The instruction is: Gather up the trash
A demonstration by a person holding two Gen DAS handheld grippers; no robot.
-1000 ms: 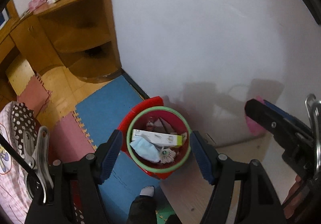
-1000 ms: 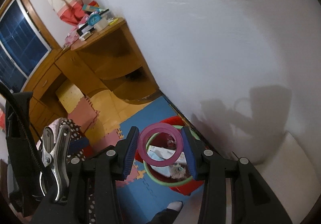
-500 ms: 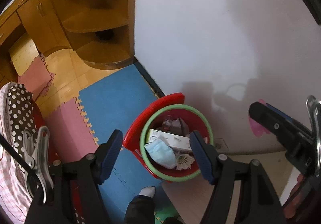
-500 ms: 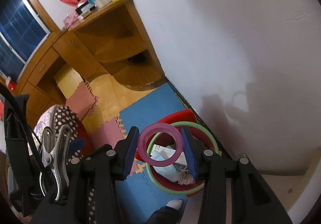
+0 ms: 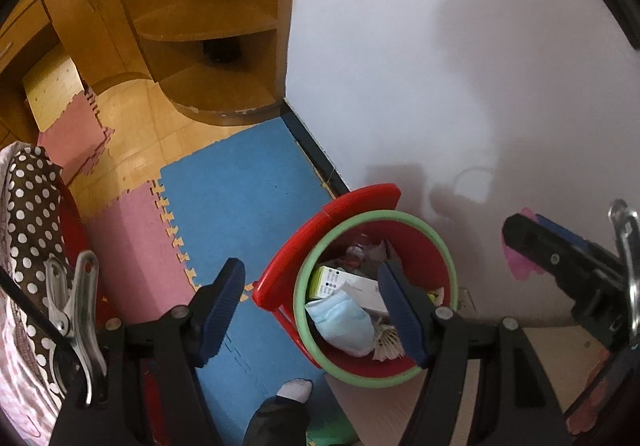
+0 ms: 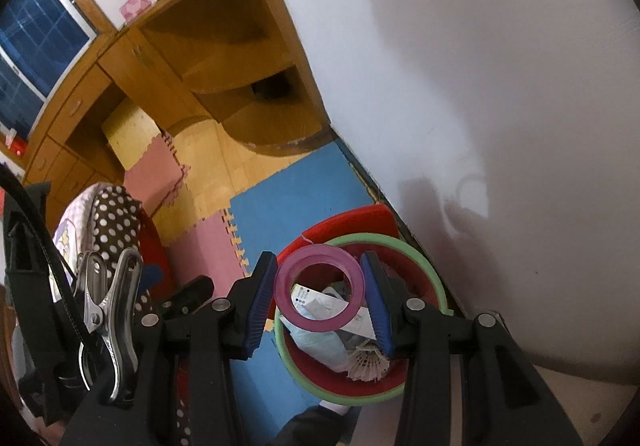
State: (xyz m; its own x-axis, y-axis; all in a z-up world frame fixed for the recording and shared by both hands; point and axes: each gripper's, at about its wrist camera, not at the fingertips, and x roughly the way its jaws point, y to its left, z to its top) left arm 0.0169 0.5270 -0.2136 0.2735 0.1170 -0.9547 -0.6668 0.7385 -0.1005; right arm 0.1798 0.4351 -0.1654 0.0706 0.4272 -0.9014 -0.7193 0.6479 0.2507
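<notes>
Clamped between the blue pads of the right gripper (image 6: 319,300) is a pink ring (image 6: 320,288), held upright with each pad pressed on an opposite edge; the fingers are set partway closed around it. Beyond and below the fingertips a red bin (image 6: 362,330) with a green rim is seen on the floor by the wall (image 6: 500,86), holding a blue mask (image 6: 316,342), a white box (image 6: 320,300) and a shuttlecock (image 6: 366,362). The left gripper (image 5: 312,310) is spread wide with nothing between its fingers; the bin (image 5: 374,298) lies partly behind its right finger (image 5: 402,310), and a blue mat (image 5: 244,198) is seen beyond its left finger.
</notes>
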